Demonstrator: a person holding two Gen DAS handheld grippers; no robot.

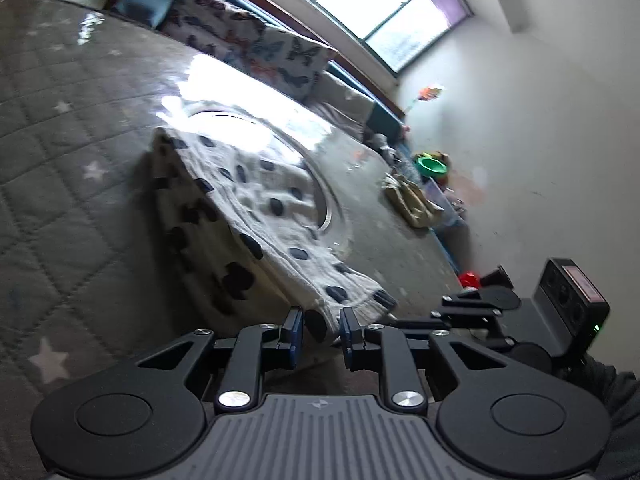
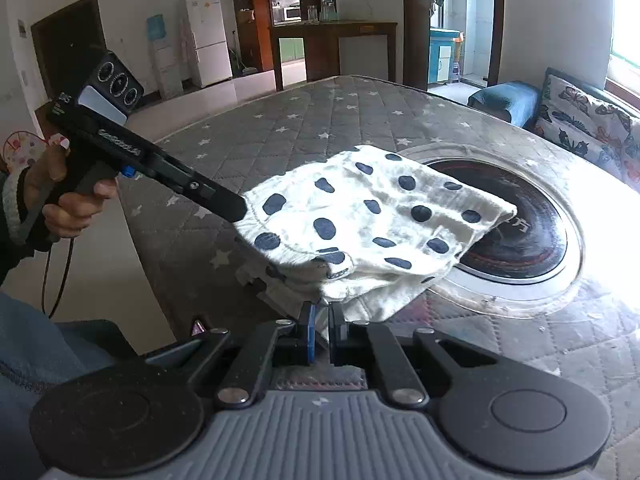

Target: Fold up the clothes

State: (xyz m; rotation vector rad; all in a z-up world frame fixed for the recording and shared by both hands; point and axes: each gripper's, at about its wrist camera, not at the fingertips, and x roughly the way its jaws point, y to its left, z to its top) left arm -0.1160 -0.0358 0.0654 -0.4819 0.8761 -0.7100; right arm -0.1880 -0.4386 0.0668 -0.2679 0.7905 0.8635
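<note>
1. Nearest in the right wrist view: right gripper [image 2: 322, 316] pointing down and forward over the near edge of the table, jaws drawn almost together and pinching a white fold of the spotted cloth [image 2: 360, 208] between the blue-edged pads.
2. Just beyond, to the left in that view: left hand [image 2: 68, 200] wrapped round a pistol-style handle, fingers curled under it, a knit cuff at the wrist and a cable hanging below.
3. From that hand, the left gripper [image 2: 240, 210] reaching slantwise down to the cloth's left edge, tip touching the hem.
4. In the left wrist view: left gripper [image 1: 322, 320] with a narrow gap between the pads, filled by a corner of the cloth, so gripping that corner as far as can be told.
5. Spotted cloth [image 1: 256, 192]: white, crinkled, with dark blue oval spots, folded into several layers, the stitched hem showing along the near-left side.
6. Held up off the surface along its near side between the two grippers, with shadow beneath; far end drooping over the rim of the round black disc [image 2: 520, 232].
7. Under it all, a grey quilted cover [image 2: 320, 120] with white stars.
8. Beyond the table: a butterfly-print cushion [image 2: 580, 128] at right and a white fridge [image 2: 206, 40] against the far wall.
</note>
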